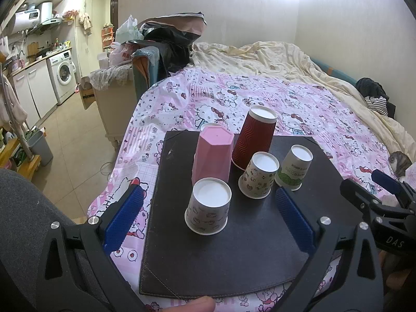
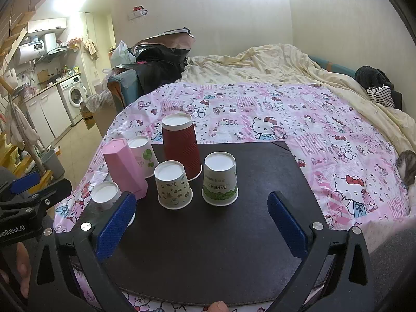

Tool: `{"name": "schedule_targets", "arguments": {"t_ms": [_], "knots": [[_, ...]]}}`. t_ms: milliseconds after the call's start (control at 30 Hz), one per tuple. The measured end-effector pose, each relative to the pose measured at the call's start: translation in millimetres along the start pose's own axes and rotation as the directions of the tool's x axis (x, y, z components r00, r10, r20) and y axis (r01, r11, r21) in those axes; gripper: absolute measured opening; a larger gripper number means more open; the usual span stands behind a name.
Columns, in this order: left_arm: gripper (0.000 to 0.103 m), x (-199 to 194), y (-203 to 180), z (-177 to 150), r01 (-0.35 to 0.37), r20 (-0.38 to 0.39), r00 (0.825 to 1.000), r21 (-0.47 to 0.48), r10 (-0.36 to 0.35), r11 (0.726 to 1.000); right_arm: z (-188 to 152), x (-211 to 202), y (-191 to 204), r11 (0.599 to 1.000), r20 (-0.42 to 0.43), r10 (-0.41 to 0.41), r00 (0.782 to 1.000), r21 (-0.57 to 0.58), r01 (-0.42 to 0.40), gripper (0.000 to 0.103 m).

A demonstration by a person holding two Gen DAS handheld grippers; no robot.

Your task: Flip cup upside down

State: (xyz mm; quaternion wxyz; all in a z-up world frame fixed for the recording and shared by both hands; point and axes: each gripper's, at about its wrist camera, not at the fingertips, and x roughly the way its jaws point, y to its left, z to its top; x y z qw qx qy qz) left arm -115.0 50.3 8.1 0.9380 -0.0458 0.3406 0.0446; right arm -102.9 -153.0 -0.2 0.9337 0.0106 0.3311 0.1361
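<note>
Pink cartoon-cat bedding (image 1: 260, 98) covers the bed, and a dark mat (image 1: 234, 254) lies on it with every cup standing upside down, base up. From the left wrist view, five are easy to count: a small cat-print cup (image 1: 208, 209) nearest, a tall pink faceted cup (image 1: 213, 156) just behind it, a dark red ribbed cup (image 1: 254, 136) at the back, a second cartoon-print cup (image 1: 258, 174) and a green-printed cup (image 1: 293, 167) side by side to the right. A sixth shows only as a sliver of white rim behind the pink one. The right wrist view fills that in: a pink-and-white cup with a green leaf mark (image 2: 143, 156) sits touching the far side of the pink faceted cup (image 2: 123, 167). There, the nearest cat-print cup (image 2: 106, 195) is partly hidden by a blue finger.

Left gripper (image 1: 208, 218) has its blue fingers (image 1: 124, 218) spread wide, one each side of the nearest cup without touching it. Right gripper (image 2: 201, 221) is likewise spread apart over bare mat, holding nothing. A kitchen with a washing machine (image 1: 62, 74) sits at far left.
</note>
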Motion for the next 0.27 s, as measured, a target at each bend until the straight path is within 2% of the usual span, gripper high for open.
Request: {"name": "schedule_targets", "arguments": {"t_ms": [267], "knots": [[0.1,0.4,0.3,0.2,0.001,-0.004,1.0,0.001,-0.001,1.0,0.1,0.0,0.1,1.0,-0.001,0.0,1.0,0.0,0.0,0.103]]}}
